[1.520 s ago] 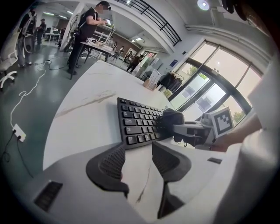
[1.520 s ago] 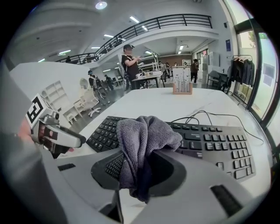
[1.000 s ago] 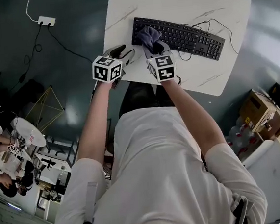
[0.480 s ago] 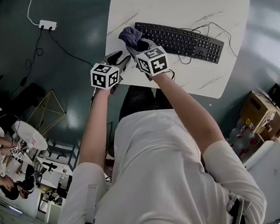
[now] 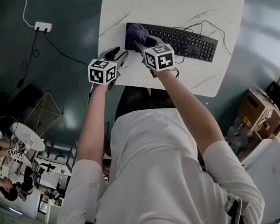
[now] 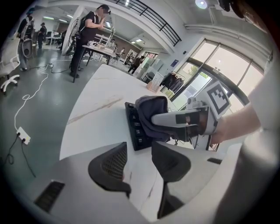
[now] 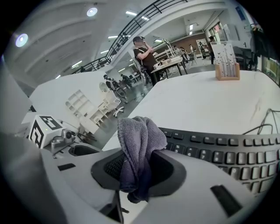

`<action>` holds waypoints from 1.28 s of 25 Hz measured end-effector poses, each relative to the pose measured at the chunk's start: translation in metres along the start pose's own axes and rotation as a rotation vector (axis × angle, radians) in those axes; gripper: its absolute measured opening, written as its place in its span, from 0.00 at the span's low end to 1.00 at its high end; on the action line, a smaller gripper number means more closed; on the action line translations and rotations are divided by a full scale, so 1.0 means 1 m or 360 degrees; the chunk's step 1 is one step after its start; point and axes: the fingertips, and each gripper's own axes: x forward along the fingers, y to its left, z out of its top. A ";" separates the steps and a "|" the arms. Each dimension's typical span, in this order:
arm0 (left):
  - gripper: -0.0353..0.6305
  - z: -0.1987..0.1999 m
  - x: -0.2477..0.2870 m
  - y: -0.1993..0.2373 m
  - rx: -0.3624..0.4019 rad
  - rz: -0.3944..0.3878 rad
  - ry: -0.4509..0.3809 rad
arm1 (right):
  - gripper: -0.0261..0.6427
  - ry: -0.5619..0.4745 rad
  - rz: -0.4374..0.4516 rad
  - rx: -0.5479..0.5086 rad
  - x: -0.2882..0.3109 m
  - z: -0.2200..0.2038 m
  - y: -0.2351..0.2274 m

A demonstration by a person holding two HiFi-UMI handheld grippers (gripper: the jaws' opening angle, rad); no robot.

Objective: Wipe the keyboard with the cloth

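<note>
A black keyboard (image 5: 182,38) lies across the white marble table (image 5: 169,3). A grey-purple cloth (image 5: 136,35) rests on the keyboard's left end, and my right gripper (image 5: 143,43) is shut on it. In the right gripper view the cloth (image 7: 138,151) bunches up between the jaws, with the keyboard (image 7: 227,153) just beyond. My left gripper (image 5: 116,53) hovers over the table's near-left edge, open, with nothing between its fingers. The left gripper view shows its jaws apart (image 6: 138,168), the keyboard's end (image 6: 135,127) ahead and the cloth (image 6: 151,113) on it.
The keyboard's cable (image 5: 205,26) loops over the table behind it. A wooden holder (image 7: 227,70) stands at the table's far edge. A power strip (image 5: 42,27) with a white lead lies on the dark floor to the left. Cardboard boxes (image 5: 263,114) sit at the right.
My right gripper has carried the cloth left off the keyboard's end and then back onto its left end. The left gripper has barely moved.
</note>
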 end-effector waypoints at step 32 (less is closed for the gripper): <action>0.32 0.004 0.022 -0.004 -0.0019 0.0199 0.0056 | 0.23 -0.0071 -0.0314 0.0096 -0.137 -0.034 -0.150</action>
